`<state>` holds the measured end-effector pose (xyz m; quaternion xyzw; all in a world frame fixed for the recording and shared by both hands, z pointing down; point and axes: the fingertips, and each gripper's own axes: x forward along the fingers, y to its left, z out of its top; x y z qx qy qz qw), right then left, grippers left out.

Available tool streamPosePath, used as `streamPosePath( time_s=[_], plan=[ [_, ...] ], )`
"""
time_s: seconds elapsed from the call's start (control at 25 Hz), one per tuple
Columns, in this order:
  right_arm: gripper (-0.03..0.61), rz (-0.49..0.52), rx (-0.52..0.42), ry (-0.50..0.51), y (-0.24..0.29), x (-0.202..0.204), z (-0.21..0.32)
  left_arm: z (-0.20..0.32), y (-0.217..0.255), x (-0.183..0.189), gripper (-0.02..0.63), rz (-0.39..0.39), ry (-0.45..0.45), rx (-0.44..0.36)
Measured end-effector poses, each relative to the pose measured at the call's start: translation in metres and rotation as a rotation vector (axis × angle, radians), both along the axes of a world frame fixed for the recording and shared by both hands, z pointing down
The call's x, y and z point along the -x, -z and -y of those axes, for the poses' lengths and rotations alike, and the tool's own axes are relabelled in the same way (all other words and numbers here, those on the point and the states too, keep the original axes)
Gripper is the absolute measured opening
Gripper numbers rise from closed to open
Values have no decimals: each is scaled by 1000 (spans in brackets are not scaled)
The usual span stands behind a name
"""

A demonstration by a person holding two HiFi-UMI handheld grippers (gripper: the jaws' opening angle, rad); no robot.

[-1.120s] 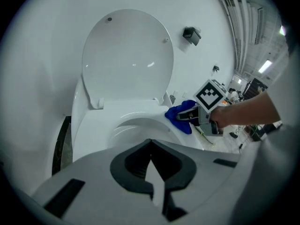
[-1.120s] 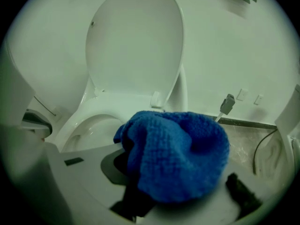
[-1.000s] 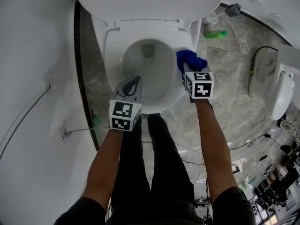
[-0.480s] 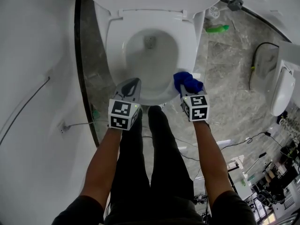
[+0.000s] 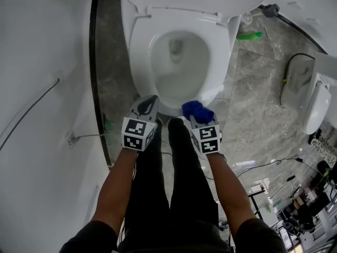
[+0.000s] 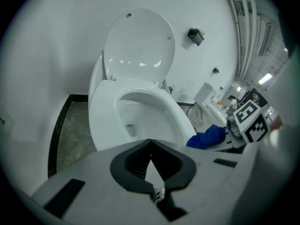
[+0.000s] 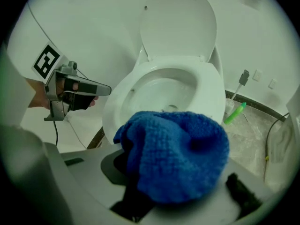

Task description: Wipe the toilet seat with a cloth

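The white toilet seat (image 5: 138, 62) lies down on the bowl, its lid (image 6: 138, 43) raised against the wall. A bunched blue cloth (image 5: 196, 110) is held in my right gripper (image 5: 194, 113), which sits at the seat's front right edge; in the right gripper view the cloth (image 7: 176, 156) covers the jaws. My left gripper (image 5: 148, 106) is shut and empty, hovering at the seat's front left edge (image 6: 101, 139). The right gripper (image 6: 236, 130) with the cloth (image 6: 206, 137) shows at the right in the left gripper view.
A green bottle (image 5: 248, 36) lies on the marble floor right of the toilet. A white wall panel (image 5: 47, 62) with a cable runs along the left. The person's dark-trousered legs (image 5: 174, 194) stand just before the bowl. Cables and clutter (image 5: 295, 194) lie at the lower right.
The right gripper has swept the cloth from the seat's right side round toward its front edge. The left gripper has drawn back slightly toward the seat's front left.
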<state>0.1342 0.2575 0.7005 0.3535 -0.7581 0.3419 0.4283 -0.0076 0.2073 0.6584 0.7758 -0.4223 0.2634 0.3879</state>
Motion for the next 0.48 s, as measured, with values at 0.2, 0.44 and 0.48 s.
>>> streamPosePath(
  time_s=[0.2, 0.44, 0.48],
  plan=[
    [106, 12, 8, 84, -1, 44, -10, -4, -6, 29, 11, 10, 50, 3],
    [106, 61, -1, 181, -3, 123, 0, -6, -3, 63, 11, 12, 110, -14],
    [106, 63, -8, 178, -3, 134, 6, -6, -3, 69, 11, 16, 122, -15]
  ],
)
